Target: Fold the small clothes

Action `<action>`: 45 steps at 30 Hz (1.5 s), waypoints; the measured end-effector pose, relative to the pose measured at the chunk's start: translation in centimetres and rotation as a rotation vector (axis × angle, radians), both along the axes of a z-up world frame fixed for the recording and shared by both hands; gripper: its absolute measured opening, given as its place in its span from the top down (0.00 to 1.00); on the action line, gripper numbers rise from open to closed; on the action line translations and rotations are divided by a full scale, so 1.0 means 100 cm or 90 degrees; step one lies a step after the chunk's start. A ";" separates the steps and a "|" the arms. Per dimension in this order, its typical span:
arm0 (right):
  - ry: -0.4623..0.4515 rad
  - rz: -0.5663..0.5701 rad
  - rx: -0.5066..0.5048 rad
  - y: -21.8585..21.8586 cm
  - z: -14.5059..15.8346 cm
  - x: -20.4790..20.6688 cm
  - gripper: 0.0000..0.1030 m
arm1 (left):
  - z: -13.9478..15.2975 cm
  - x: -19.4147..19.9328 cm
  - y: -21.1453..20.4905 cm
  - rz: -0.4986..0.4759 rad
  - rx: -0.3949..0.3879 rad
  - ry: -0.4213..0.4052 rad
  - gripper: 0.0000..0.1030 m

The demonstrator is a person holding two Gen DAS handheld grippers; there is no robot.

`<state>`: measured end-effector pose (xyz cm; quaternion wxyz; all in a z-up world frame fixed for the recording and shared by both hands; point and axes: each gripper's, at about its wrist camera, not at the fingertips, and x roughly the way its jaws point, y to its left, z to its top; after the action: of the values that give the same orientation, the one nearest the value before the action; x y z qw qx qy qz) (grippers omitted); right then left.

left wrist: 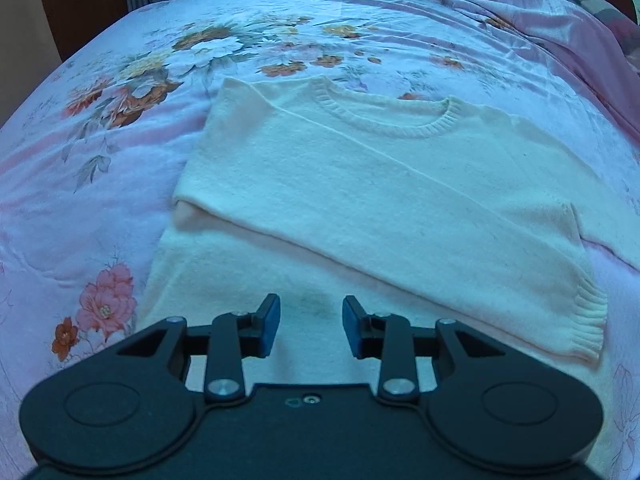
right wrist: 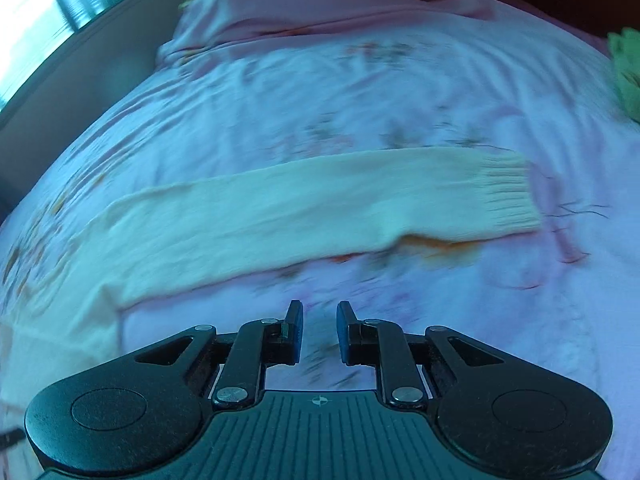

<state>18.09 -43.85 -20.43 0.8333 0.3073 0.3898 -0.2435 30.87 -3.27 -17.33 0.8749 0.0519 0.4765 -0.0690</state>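
A small cream knit sweater (left wrist: 360,184) lies flat on the floral bed sheet (left wrist: 80,168), collar at the far side. One sleeve is folded diagonally across its front, its ribbed cuff (left wrist: 588,320) at the right. My left gripper (left wrist: 311,328) is open and empty, just above the sweater's lower body. In the right wrist view the other sleeve (right wrist: 300,208) lies stretched out on the sheet, its ribbed cuff (right wrist: 508,196) at the right. My right gripper (right wrist: 318,330) is open and empty, a little short of that sleeve, over bare sheet. This view is motion-blurred.
A crumpled pink blanket (left wrist: 560,28) lies at the bed's far right, also at the top of the right wrist view (right wrist: 320,4). A green cloth (right wrist: 628,72) sits at the right edge. A wall and window (right wrist: 44,12) are at the left.
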 end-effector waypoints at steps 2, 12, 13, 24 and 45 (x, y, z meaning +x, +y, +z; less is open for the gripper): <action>0.002 -0.039 0.016 -0.025 -0.003 -0.006 0.71 | 0.000 0.001 -0.004 -0.001 0.004 -0.004 0.69; -0.011 -0.120 0.028 -0.070 -0.010 0.004 0.42 | -0.004 0.031 -0.012 0.032 0.004 -0.004 0.69; -0.009 -0.123 0.019 -0.070 -0.010 0.009 0.42 | -0.004 0.037 -0.017 0.038 0.004 0.000 0.69; -0.051 -0.152 -0.017 -0.088 -0.005 0.036 0.96 | -0.006 0.076 -0.085 0.016 -0.026 0.024 0.69; -0.127 0.507 0.128 0.247 -0.004 0.129 0.94 | 0.013 0.074 0.036 0.077 -0.085 0.067 0.67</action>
<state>31.01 -19.12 -20.86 0.8619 0.2344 0.4173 0.1674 38.28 0.33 -16.02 0.8529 -0.0391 0.5182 -0.0507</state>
